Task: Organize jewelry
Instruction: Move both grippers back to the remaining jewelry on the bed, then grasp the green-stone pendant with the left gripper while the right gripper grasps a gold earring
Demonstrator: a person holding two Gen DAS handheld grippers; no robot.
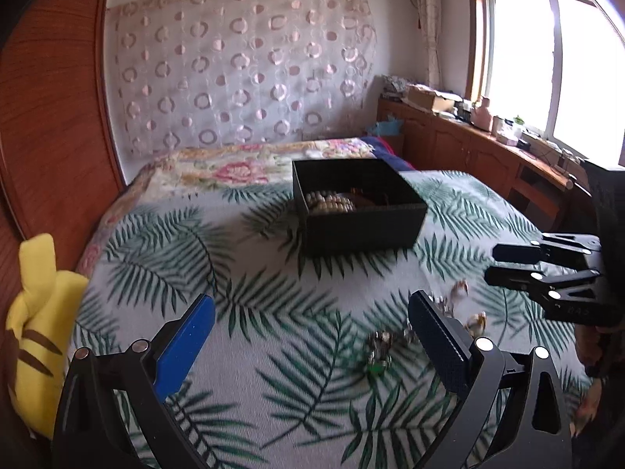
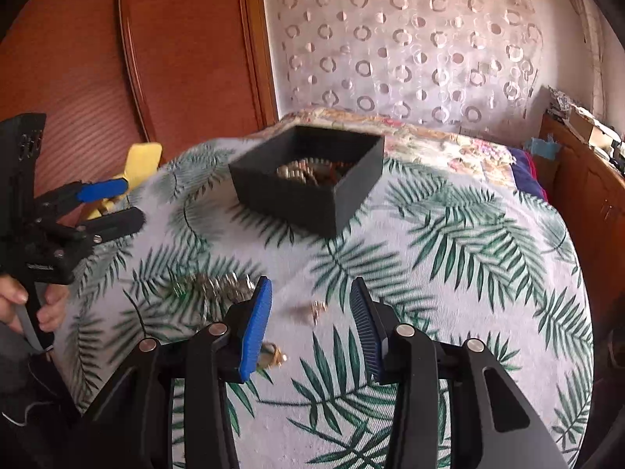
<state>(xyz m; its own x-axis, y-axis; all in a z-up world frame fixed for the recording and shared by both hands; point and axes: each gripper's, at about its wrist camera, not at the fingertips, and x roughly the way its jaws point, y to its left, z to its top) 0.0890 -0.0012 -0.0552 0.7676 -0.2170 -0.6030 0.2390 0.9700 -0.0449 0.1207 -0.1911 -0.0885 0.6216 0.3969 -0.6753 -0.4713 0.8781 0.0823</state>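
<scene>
Jewelry lies in two places on a bed (image 1: 273,265) with a leaf-print cover. Some of it sits inside a black box (image 1: 363,226) near the middle of the bed: pale beads (image 1: 330,201) and some darker pieces, heaped against one side. The rest is loose on the cover, closer to the cameras. A shiny tangled chain (image 2: 218,287) lies near the left gripper (image 1: 312,326), whose fingers (image 1: 187,344) are spread wide apart with nothing between them. In the left view this chain shows up as a small blurry pile with a green bit, just beside the inner edge of one finger. Two little gold pieces are near the right gripper (image 2: 310,324): one small gold piece (image 2: 318,310) lies on the cover between its fingers (image 2: 254,332), and a second gold piece (image 2: 275,355) sits just beside the blue finger, partly hidden by it. The right gripper's fingers are partly open and hold nothing; they do not touch the piece between them. A yellow plush toy (image 1: 35,332) leans at the edge of the bed by the wooden wall.
</scene>
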